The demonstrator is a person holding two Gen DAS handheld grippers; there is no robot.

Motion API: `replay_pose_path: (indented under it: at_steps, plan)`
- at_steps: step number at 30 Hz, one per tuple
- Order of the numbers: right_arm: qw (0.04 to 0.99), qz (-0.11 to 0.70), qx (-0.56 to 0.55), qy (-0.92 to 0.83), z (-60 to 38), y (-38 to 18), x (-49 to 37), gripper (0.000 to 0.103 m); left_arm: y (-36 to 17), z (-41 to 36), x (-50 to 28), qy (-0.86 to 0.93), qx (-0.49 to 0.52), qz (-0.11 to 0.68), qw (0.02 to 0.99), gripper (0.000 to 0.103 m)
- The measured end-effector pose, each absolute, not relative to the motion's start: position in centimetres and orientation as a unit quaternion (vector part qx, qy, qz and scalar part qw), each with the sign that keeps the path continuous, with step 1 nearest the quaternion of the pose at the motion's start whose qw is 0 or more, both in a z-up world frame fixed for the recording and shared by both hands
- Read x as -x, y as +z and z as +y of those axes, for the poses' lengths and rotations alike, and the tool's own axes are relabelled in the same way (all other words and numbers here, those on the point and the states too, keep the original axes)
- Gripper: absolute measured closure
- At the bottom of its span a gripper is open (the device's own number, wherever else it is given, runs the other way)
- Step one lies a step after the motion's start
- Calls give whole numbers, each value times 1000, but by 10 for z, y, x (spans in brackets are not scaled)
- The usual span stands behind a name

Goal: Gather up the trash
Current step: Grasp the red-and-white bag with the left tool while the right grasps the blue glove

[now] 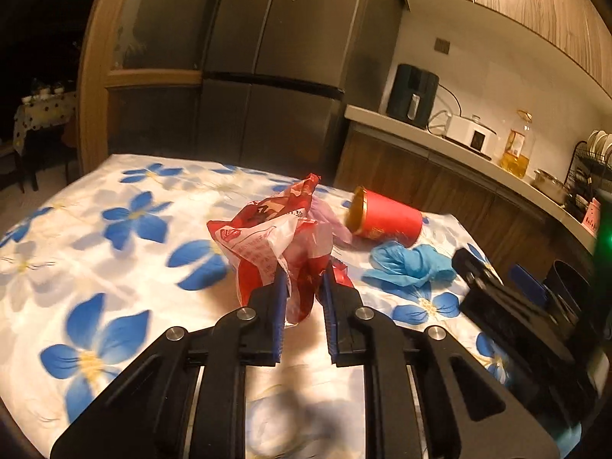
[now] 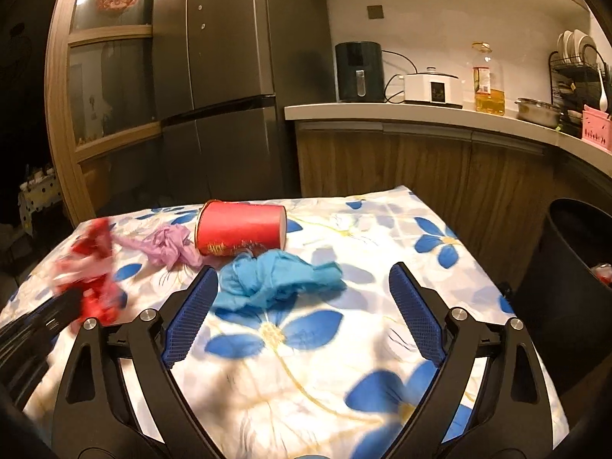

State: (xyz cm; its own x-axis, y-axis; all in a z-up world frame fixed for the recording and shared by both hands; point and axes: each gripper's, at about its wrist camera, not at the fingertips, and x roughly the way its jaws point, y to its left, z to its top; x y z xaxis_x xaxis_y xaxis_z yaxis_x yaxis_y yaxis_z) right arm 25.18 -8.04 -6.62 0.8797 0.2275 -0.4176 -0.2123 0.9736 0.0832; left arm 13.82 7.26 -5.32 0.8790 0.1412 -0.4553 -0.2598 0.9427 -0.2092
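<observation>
My left gripper (image 1: 304, 279) is shut on a crumpled red and white plastic wrapper (image 1: 273, 237), held above the flowered tablecloth (image 1: 114, 252); the wrapper also shows blurred in the right wrist view (image 2: 90, 267). A red paper cup (image 1: 386, 220) lies on its side behind it, also in the right wrist view (image 2: 241, 231). A crumpled blue glove (image 2: 275, 281) lies in front of the cup, just beyond my right gripper (image 2: 304, 279), which is open and empty. A crumpled purple glove (image 2: 168, 244) lies left of the cup.
A black trash bin (image 2: 573, 290) stands at the table's right side with red trash inside. A kitchen counter (image 2: 420, 113) with an air fryer, cooker and oil bottle runs behind. A grey fridge (image 2: 229, 76) stands beyond the table.
</observation>
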Motion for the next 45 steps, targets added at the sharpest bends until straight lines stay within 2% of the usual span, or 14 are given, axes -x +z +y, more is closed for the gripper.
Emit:
replay_pose_path:
  at_steps: [2,7,13,15,21,27,45]
  plan:
    - [968,224,-14,112,-73,-69,-262,15,-52,76,-135,104,135,222,960,85]
    - [958,263,-4,111,-60,-79,-285,28,-60,81,-137,96,139,238,956,85]
    - [946,306,7,111,-53,-95,-301,52,-63,82,-136,91,141,243,955,85]
    - [944,309,9,115,-52,-97,-302,66,-64,83,-136,92,143,245,954,85]
    - [946,300,11,124,-51,-94,-295,91,-66,85,-136,97,142,251,952,85]
    - [952,275,-1,132,-66,-78,-270,96,-65,85,-135,104,139,256,951,85]
    - [968,215,-38,128,-156,-37,-174,98,-51,31,-118,72,103,250,960,86]
